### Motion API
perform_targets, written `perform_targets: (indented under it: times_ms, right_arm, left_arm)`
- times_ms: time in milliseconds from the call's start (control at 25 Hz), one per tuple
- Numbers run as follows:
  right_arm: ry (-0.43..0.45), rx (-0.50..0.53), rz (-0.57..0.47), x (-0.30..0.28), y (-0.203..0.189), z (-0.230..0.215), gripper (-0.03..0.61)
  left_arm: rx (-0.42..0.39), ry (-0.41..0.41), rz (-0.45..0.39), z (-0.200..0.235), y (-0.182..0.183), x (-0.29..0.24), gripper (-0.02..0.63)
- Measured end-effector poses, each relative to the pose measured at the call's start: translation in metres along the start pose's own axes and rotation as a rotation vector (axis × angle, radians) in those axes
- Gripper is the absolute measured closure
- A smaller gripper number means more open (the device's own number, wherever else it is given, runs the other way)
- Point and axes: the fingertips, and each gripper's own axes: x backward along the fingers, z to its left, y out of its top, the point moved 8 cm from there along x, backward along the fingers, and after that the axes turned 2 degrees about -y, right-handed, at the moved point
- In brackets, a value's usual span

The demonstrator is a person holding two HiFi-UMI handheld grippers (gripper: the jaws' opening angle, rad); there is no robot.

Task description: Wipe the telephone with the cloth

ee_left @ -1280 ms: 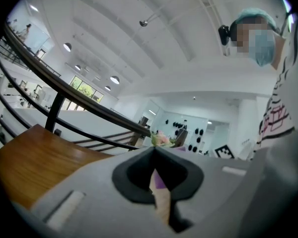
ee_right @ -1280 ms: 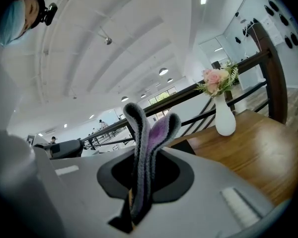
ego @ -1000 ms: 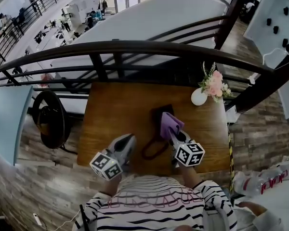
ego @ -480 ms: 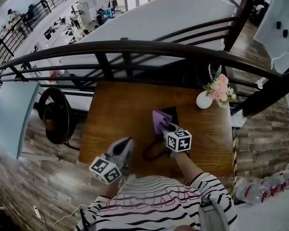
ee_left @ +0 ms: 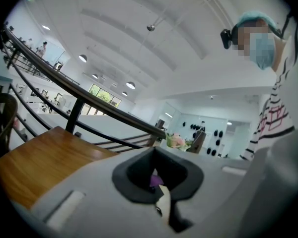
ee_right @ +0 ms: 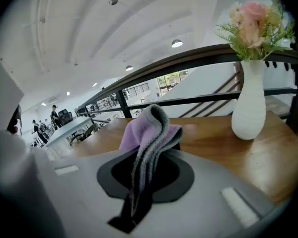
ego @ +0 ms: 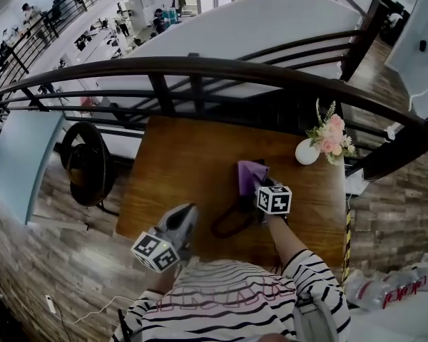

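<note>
A dark telephone (ego: 243, 201) lies near the middle of the wooden table (ego: 175, 162), its coiled cord (ego: 226, 225) looping toward me. Most of it is hidden under the purple cloth (ego: 250, 175) and my right gripper (ego: 256, 189). That gripper is shut on the cloth (ee_right: 150, 128), which folds up out of the closed jaws of the right gripper (ee_right: 144, 180) and drapes forward. My left gripper (ego: 188, 214) hovers over the table's near edge, left of the cord. Seen in its own view, the left gripper (ee_left: 161, 193) is shut with nothing in it.
A white vase (ego: 307, 152) of pink flowers (ee_right: 253, 21) stands at the table's far right corner, close to the cloth. A dark railing (ego: 200, 67) runs behind the table. A black round chair (ego: 85, 164) sits off the left side.
My right gripper has carried the cloth farther from me across the telephone and slightly left. The left gripper has stayed where it was.
</note>
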Motion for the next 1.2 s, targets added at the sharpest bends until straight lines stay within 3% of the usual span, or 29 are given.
perform_targets:
  times_ms: [440, 600, 760, 1040, 1200]
  right_arm:
    - [-0.156, -0.01, 0.006, 0.025, 0.004, -0.057, 0.541]
    - [-0.17, -0.025, -0.009, 0.033, 0.005, -0.059, 0.543]
    - [-0.088, -0.007, -0.054, 0.045, 0.006, -0.029, 0.543]
    - [0.166, 0.037, -0.052, 0.044, -0.011, 0.052, 0.543]
    - [0.163, 0.069, 0.013, 0.026, -0.028, 0.062, 0.543]
  left_arm:
    - [0.008, -0.022, 0.012, -0.004, -0.005, -0.008, 0.615]
    - [0.011, -0.034, 0.018, -0.004, -0.005, -0.011, 0.615]
    - [0.012, -0.042, 0.018, -0.005, -0.004, -0.011, 0.615]
    - [0.005, -0.051, 0.015, -0.006, -0.002, -0.01, 0.615]
    - [0.0, -0.045, 0.014, -0.006, 0.0, -0.006, 0.615]
